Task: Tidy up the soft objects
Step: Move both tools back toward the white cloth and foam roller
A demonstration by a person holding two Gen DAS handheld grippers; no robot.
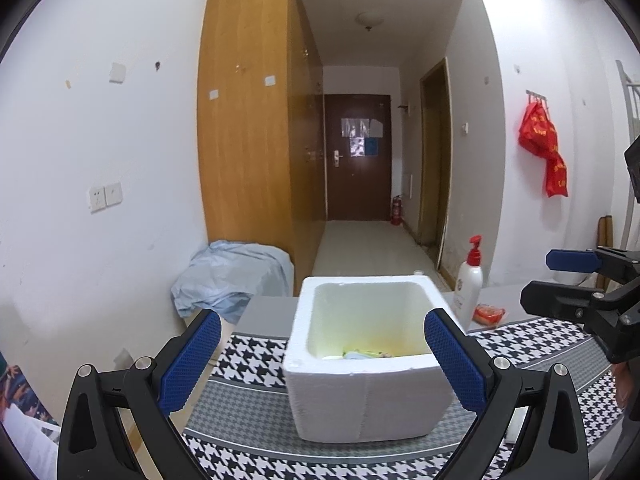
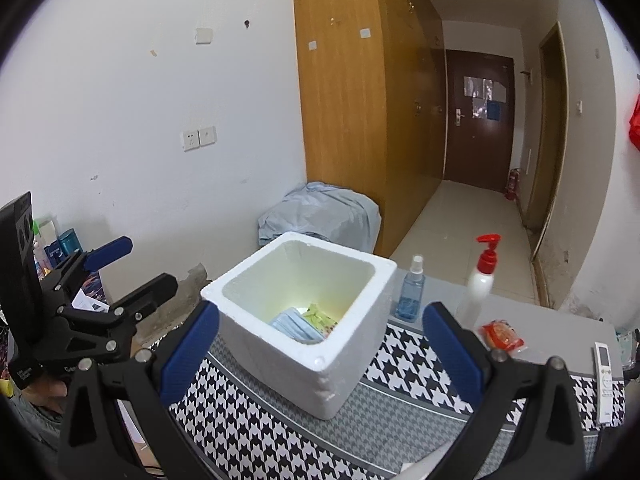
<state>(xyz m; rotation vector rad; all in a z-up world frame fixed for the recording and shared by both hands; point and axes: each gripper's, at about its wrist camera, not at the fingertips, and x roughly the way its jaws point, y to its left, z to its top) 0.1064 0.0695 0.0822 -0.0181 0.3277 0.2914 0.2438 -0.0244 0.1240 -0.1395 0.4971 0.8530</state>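
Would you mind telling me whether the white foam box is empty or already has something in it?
Not empty: the foam box holds blue face masks and a yellow-green packet at its bottom.

- A white pump bottle with a red pump head is seen standing upright near the far edge of the desk.
- A clear blue spray bottle is placed just beside it, also upright.
- A red-orange wrapped packet is laid flat near the pump bottle.
- A white remote control is laid at the desk's right edge.
- A houndstooth cloth is spread over the desk.
- A tall wooden wardrobe is set against the wall.
- A red bag is hung from wall hooks.
- A fire extinguisher is stood beside the dark door.
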